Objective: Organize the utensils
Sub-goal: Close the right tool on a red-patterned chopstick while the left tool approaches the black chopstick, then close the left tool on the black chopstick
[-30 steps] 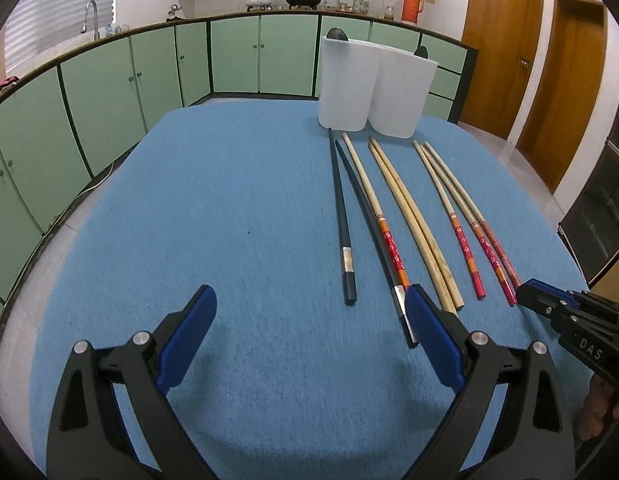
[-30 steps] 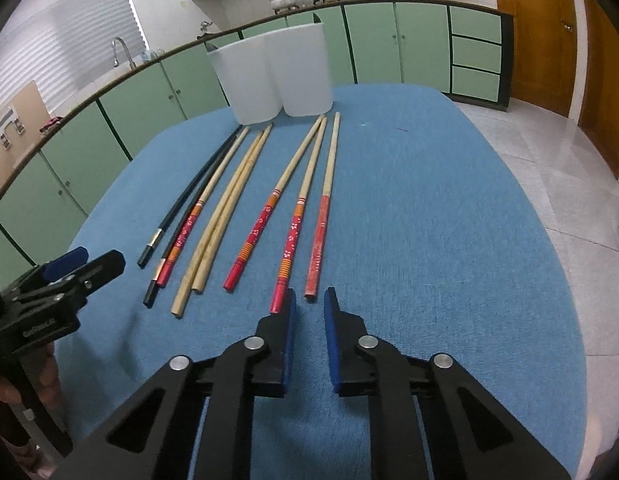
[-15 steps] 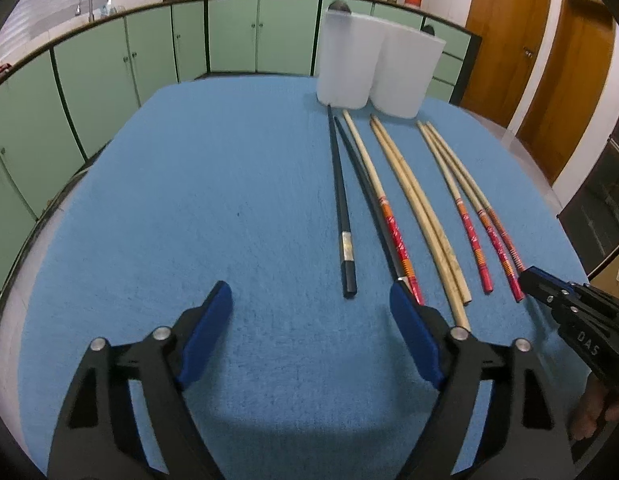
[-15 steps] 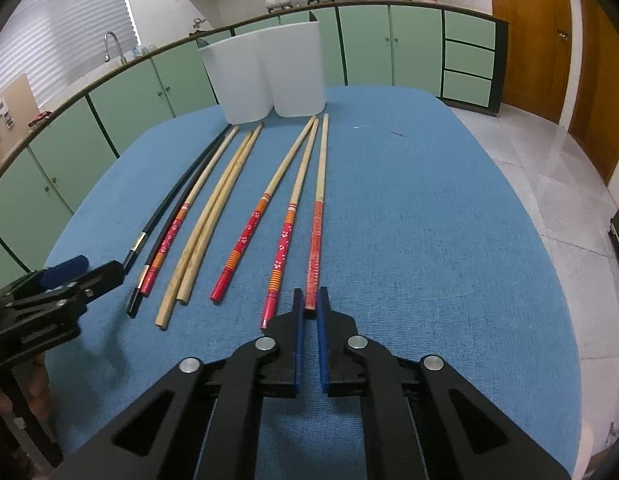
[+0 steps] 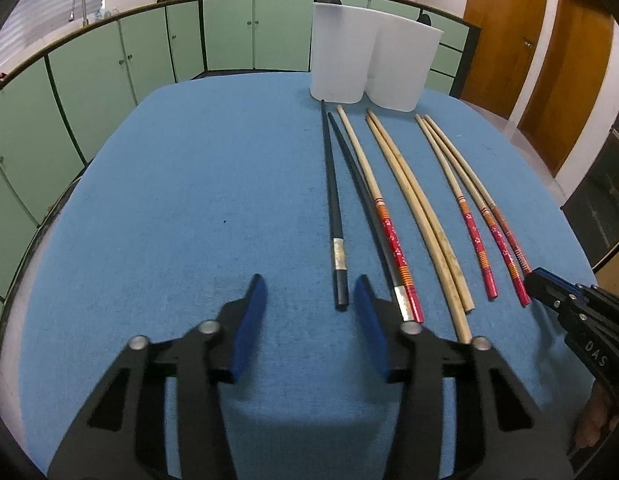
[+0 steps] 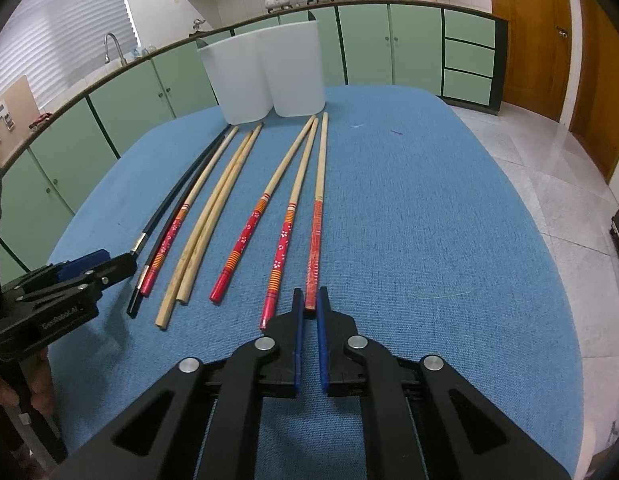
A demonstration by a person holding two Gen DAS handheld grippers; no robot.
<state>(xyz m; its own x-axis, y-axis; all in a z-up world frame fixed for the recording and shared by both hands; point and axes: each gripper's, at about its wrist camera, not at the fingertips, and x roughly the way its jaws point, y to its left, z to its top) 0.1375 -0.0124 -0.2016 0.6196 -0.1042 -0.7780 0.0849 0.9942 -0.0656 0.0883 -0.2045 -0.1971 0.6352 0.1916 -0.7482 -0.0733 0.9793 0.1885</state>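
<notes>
Your right gripper (image 6: 309,300) is pinched onto the near end of the rightmost red-handled chopstick (image 6: 315,216), gripping at the butt so the long shaft is free to tip into a container. Your left gripper (image 5: 309,296) is partly open and closing, with the near end of the leftmost black chopstick (image 5: 334,216) just inside its right finger (image 5: 367,312), not yet pressed. The other chopsticks lie side by side on the blue table cover (image 5: 169,200), tips pointing far toward the two white containers (image 5: 373,60), probably so each slides straight in. None is sorted yet.
</notes>
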